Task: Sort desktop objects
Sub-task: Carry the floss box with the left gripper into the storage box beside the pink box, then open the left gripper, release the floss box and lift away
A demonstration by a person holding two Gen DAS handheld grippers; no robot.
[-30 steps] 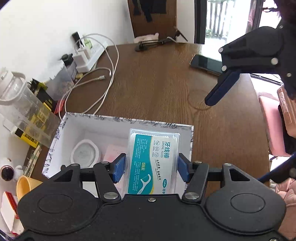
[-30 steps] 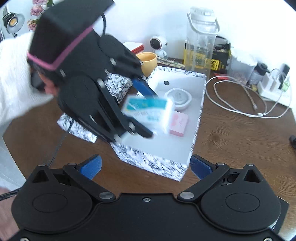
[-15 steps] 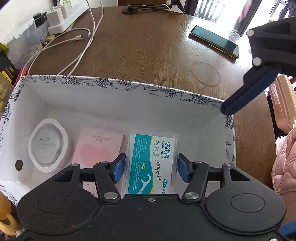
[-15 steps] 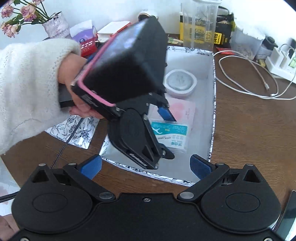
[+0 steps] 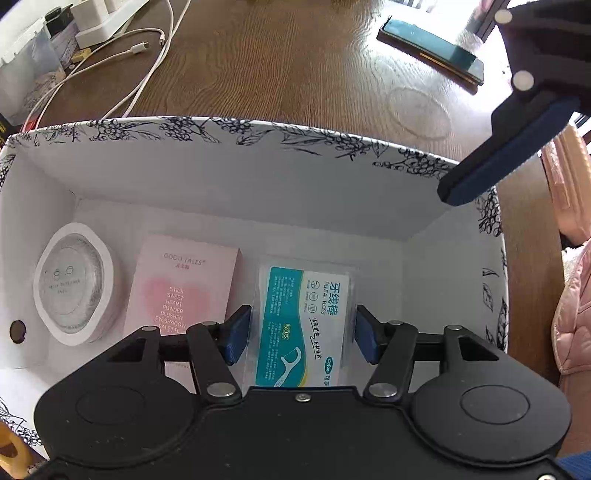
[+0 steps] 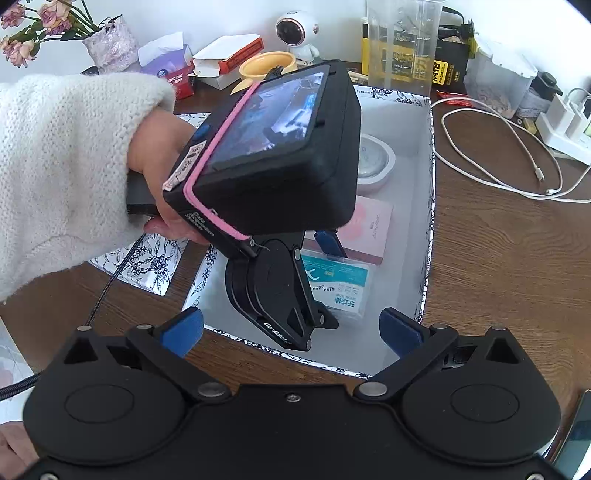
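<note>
Left gripper (image 5: 301,334) reaches down into the floral-print box (image 5: 258,136), blue pads spread a little wider than the dental floss pack (image 5: 306,325); a thin gap shows on each side, so the pack is not pinched. Floss pack lies flat on the box floor, label up, between the pads. Just beside it inside the box, toward the box's short wall with the round hole, a pink blusher palette (image 5: 181,288) lies flat; next beyond that, a round white compact (image 5: 72,284), nearest that wall. From the right wrist view, a hand (image 6: 162,177) in a white knit sleeve (image 6: 62,177) holds the left gripper's black body over the box, with the floss pack (image 6: 341,284) visible under its pads. Right gripper (image 6: 291,332) hangs outside the box at its near rim, pads spread wide, nothing between them. Outside the box: white charging cable (image 6: 517,147) loops on the brown table (image 6: 498,277) beyond the long wall; a phone (image 5: 432,50) lies farther out on the same side. Past the box's far short end stand a yellow cup (image 6: 266,68), a clear jug (image 6: 402,44) and a small white camera (image 6: 295,31).
</note>
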